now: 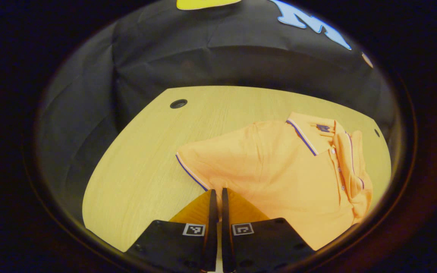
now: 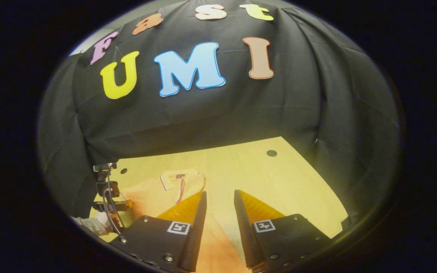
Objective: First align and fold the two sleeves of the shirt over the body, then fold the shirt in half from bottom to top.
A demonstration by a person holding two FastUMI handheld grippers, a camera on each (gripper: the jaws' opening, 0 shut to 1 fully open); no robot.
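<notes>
An orange polo shirt lies on the wooden table, its collar toward the far right. The near sleeve, with a striped cuff, spreads out to the left. My left gripper is shut at the lower edge of that sleeve, and fabric runs in between the tips. On the shirt's far side, the other sleeve lies folded over the body. In the right gripper view, my right gripper stands open above the shirt, with nothing held. The left gripper and a hand show at the far left.
Round cable holes sit near the table's far corners. The booth's black cloth wall rises right behind the table. Bare wood lies to the right of the shirt.
</notes>
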